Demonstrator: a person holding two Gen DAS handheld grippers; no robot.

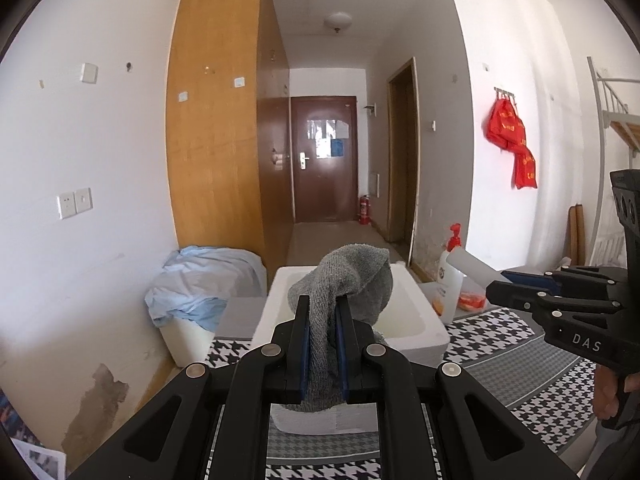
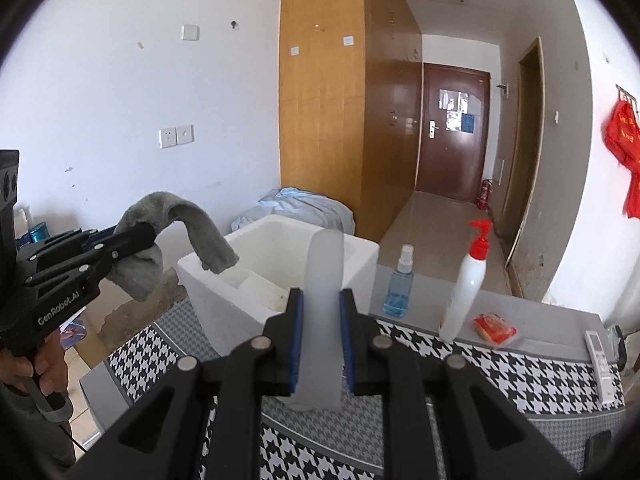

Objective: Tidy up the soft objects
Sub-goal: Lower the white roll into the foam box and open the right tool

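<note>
Left gripper (image 1: 323, 312) jaws clamped on a grey knitted cloth (image 1: 344, 276), fabric pinched between the blue pads, top end flopping forward, bottom end hanging under the fingers. Right-wrist view shows same cloth (image 2: 176, 236) draped over the fingertips, one end dangling just above the near corner of the white foam box (image 2: 280, 252), other end bunched below the jaws. Right gripper (image 2: 322, 304) closed on a translucent white soft strip (image 2: 324, 304), held upright between its pads, top curving forward, bottom poking out beneath. Both grippers held in the air in front of the box, which sits on a black-and-white houndstooth tablecloth (image 2: 500, 364). Right of the box on the table: small clear spray bottle with blue liquid (image 2: 400, 284), white pump bottle with red top (image 2: 468, 284), red-orange packet (image 2: 496, 328), white remote (image 2: 600, 360) near the right edge. Light blue sheet piled on a white bin (image 1: 200, 280) behind the box by the wooden wardrobe (image 1: 220, 120). Person's hand (image 2: 36, 364) visible on the left gripper's handle.
</note>
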